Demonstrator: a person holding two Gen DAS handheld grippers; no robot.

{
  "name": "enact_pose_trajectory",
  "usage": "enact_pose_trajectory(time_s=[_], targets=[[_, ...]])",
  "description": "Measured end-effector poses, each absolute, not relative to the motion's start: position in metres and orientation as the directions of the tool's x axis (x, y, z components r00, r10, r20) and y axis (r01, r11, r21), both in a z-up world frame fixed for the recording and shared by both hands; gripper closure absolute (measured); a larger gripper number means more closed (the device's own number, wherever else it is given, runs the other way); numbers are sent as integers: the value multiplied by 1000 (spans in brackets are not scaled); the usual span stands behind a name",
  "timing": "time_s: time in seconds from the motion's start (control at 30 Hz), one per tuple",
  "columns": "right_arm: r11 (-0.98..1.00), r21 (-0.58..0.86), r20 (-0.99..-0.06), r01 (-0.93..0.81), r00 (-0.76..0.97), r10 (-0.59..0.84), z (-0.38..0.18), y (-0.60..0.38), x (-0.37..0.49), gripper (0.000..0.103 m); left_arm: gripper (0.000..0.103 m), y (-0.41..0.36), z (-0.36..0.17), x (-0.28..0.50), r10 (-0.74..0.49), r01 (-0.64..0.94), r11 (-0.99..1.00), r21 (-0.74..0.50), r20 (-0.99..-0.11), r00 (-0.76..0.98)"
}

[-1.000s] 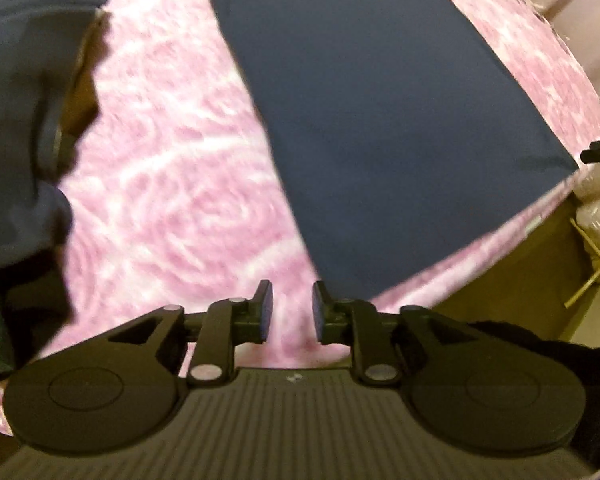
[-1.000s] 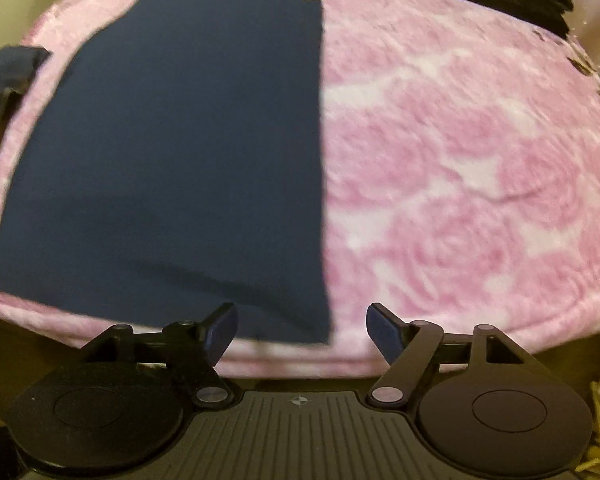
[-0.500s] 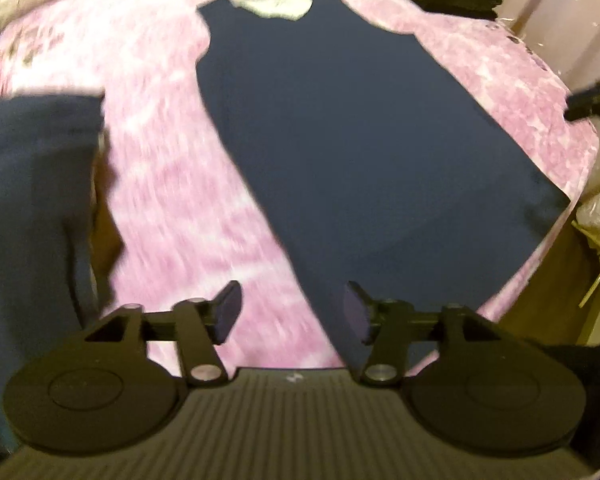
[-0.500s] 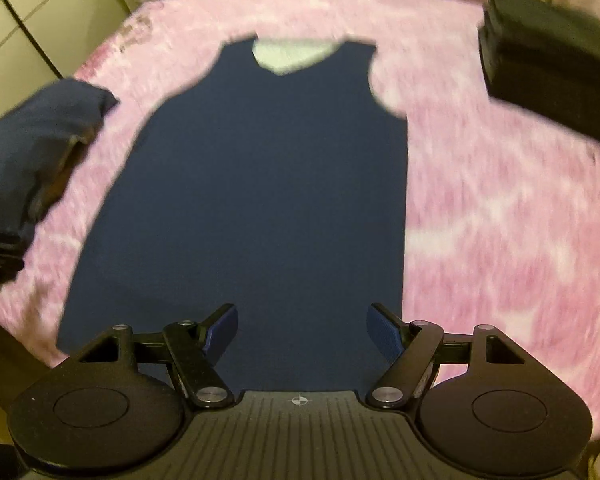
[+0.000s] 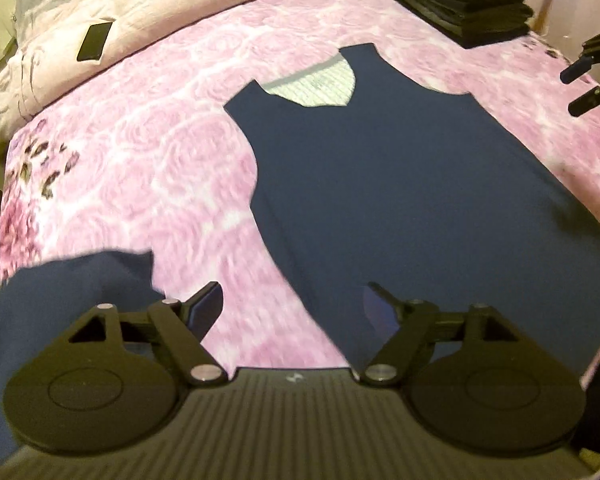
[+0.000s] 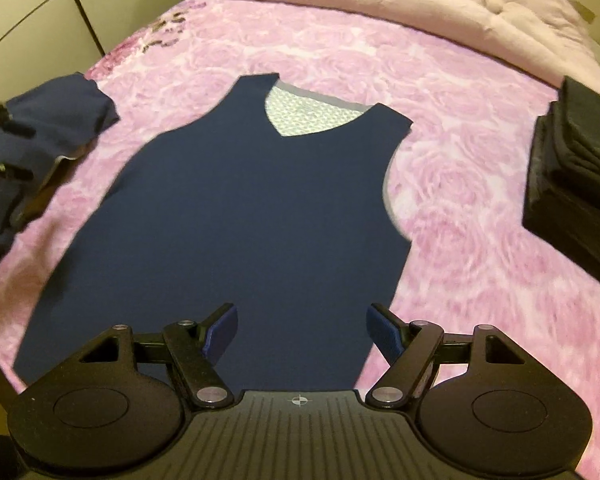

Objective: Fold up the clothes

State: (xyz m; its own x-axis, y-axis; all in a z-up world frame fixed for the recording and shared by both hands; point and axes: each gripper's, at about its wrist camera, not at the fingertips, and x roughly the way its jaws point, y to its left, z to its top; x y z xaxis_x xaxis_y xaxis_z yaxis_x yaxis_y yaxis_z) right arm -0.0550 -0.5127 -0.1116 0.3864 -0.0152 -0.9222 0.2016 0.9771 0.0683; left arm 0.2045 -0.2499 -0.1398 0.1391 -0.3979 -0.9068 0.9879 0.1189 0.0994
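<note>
Left hand-held gripper (image 5: pixel 292 306): jaws spread wide, holding nothing, above the near left edge of the vest. Right hand-held gripper (image 6: pixel 302 330): jaws likewise apart and empty, over the vest's near hem. Crumpled navy garment (image 6: pixel 56 120): left, on the bed (image 6: pixel 480 168). Navy sleeveless vest (image 6: pixel 240 216): centre, flat on the pink rose bedspread, neckline far, pale lining showing. Stack of folded dark clothes (image 6: pixel 580 168): right. Pale duvet (image 6: pixel 380 8): far end.
</note>
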Motion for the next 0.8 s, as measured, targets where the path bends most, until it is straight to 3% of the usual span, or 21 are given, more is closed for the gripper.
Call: enact_pose_trajectory(time_s=[0.23,0.67,0.8], targets=[[994,25,-945,106,326,-11,-145,-577,-21,29,29,-321,-166,216,-361,985,31,168,-917,168],[992,7,-944,125,328,-34,-202,-625,52,29,29,-442,-240,265,-397,973,-114,203,-907,142],[994,32,-928,109,372,-11,-216,-647,97,29,35,-488,-253,299,-429,971,-109,211,-891,146]])
